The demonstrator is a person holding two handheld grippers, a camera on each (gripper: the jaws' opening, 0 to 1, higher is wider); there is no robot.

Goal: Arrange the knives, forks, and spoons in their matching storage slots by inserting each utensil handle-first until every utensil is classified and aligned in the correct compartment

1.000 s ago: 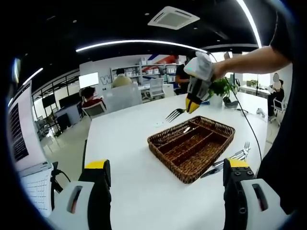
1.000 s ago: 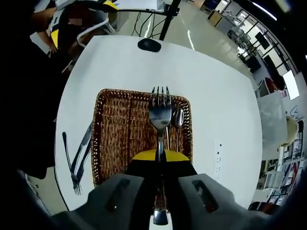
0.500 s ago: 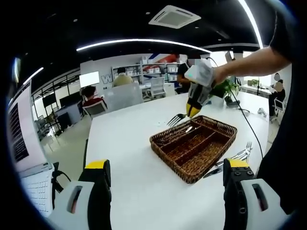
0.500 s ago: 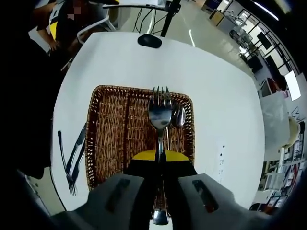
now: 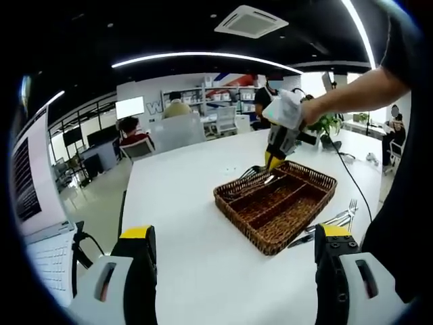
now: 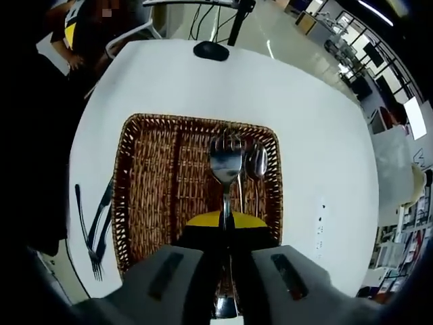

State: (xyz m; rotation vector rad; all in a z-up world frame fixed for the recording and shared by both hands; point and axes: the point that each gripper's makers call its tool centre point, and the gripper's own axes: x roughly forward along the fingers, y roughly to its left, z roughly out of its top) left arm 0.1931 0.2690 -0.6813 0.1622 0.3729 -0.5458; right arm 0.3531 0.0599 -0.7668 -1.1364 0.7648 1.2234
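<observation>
Fork (image 6: 225,162) in right gripper (image 6: 225,227) jaws

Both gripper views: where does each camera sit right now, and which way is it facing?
Left gripper view: rides the open left gripper, held low over the white table, facing across it toward the wicker tray; the person's arm reaches in from the right with the right gripper.
Right gripper view: rides the right gripper, looking steeply down onto the tray along the fork it holds; utensils lie beside the tray.
Shared: tray, table, fork, loose utensils.
</observation>
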